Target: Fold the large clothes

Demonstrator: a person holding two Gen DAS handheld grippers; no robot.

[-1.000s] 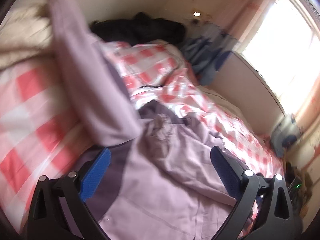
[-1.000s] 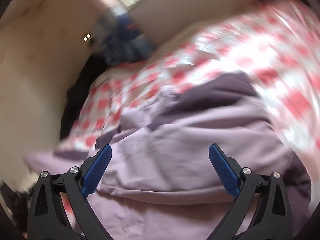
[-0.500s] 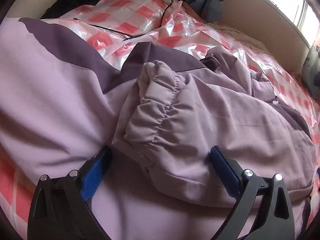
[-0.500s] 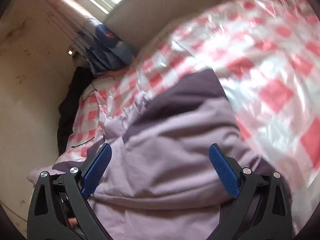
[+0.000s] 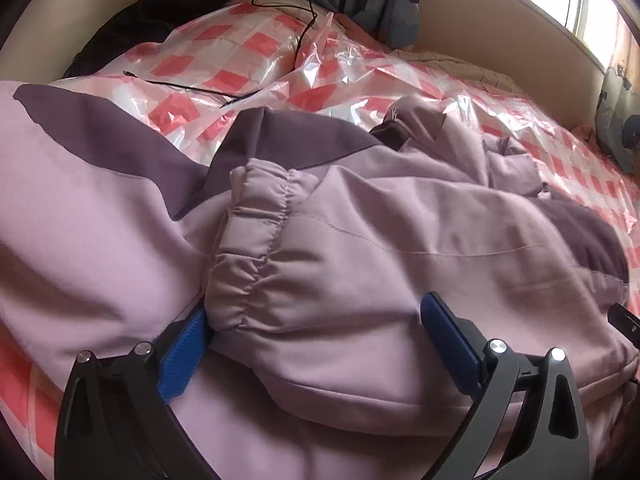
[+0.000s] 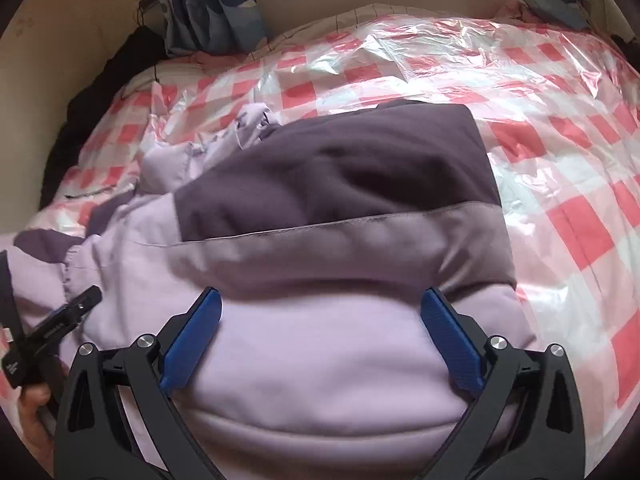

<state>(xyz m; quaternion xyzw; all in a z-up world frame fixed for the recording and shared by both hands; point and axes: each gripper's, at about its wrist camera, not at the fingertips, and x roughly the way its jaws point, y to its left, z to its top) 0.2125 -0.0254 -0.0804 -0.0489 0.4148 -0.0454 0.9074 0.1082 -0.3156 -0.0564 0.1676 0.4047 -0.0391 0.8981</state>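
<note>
Jacket: a big lilac jacket [image 5: 360, 240] with dark purple panels lies in a heap on the bed, across the pink-and-white checked sheet [image 6: 560, 140], which has clear plastic over it.
Cuff: a gathered elastic cuff [image 5: 248, 240] of one sleeve is lying on top of the body, just beyond the left claw.
Left claw: the left gripper [image 5: 316, 344] is spread wide, holding nothing; its blue pads sit either side of a puffy fold, the near-left pad touching the cloth beside the cuff.
Right claw: the right gripper [image 6: 320, 332] is also released, jaws wide over the lilac bulge near the hem, with the dark purple panel [image 6: 340, 172] farther off.
Step in hand: my guess is the sleeve is being laid across the body before the jacket gets folded over.
Doing it well: I'd flatten the padded bulk first, pinch one layer at an edge instead of a thick wad, and keep the cuff square on the body so it doesn't slide off.
Watch for: the plastic looks slippery, so the whole jacket may skate when pulled; a thin black cable [image 5: 248, 92] lies on the sheet at the far left.
Writing: some small marks on the black tool at the left of the right view are too blurred to read; no brand visible on the jacket.
</note>
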